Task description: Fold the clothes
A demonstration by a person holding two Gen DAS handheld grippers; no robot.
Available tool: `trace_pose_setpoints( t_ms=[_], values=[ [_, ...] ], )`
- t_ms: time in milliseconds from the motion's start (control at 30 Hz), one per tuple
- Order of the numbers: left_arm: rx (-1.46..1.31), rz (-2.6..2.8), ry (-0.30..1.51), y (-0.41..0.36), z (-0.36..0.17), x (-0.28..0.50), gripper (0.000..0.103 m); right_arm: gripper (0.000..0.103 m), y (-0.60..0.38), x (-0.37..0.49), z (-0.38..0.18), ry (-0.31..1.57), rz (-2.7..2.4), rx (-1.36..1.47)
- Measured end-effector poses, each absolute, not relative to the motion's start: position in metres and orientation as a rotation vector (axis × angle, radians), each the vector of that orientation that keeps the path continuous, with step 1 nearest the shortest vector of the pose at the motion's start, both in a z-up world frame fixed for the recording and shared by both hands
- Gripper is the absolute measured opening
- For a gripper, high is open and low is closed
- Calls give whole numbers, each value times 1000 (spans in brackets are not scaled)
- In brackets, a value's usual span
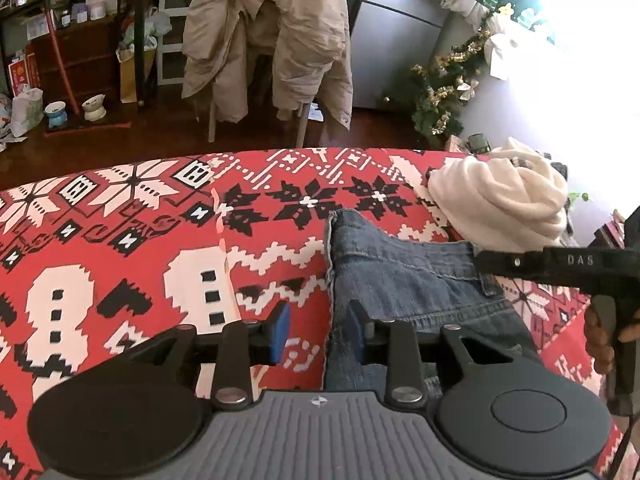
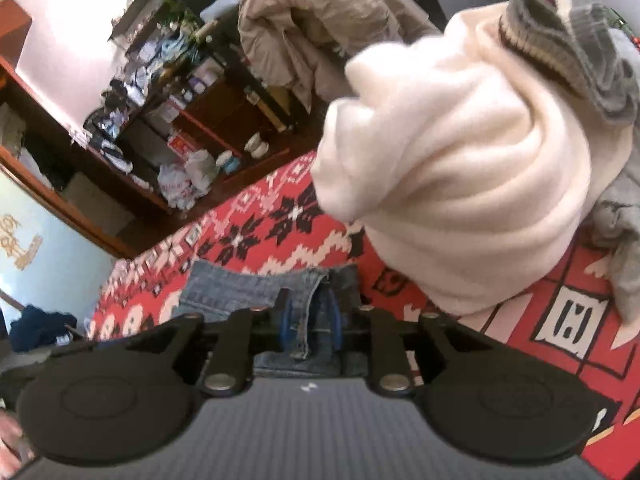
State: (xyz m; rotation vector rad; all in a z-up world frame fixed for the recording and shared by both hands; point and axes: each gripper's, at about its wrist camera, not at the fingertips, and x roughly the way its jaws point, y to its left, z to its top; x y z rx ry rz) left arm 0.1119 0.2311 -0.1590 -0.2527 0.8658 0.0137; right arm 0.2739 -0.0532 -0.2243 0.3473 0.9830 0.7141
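Blue jeans [image 1: 400,280] lie folded on a table covered with a red patterned cloth [image 1: 140,240]. My left gripper [image 1: 318,332] stands open over the jeans' left edge, which runs between the blue pads without touching them. In the right wrist view, my right gripper [image 2: 309,320] is open a little, and a raised seam of the jeans [image 2: 224,288] stands between its pads with slack. One of its fingers [image 1: 560,264] reaches in from the right onto the waistband, with a hand [image 1: 600,336] behind it.
A heaped white fleece garment [image 1: 500,200] [image 2: 460,160] sits just beyond the jeans, with a grey knit piece [image 2: 572,40] on top and grey clothes [image 2: 624,240] beside it. A chair draped with a beige coat [image 1: 272,40] stands past the table's far edge.
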Motion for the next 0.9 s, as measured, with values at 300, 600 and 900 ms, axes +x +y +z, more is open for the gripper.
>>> trace_pose_setpoints(
  t_ms=[300,600,900],
  values=[
    [-243,-4,864,225,-155,117,33,19,-38,263,-223,960,699,220],
    [-234,-3,863,220,-154,112,33,18,-33,255,-223,948,691,169],
    [-217,-6,780,217,-129,101,32,6,-29,221,-187,743,665,64]
  ],
)
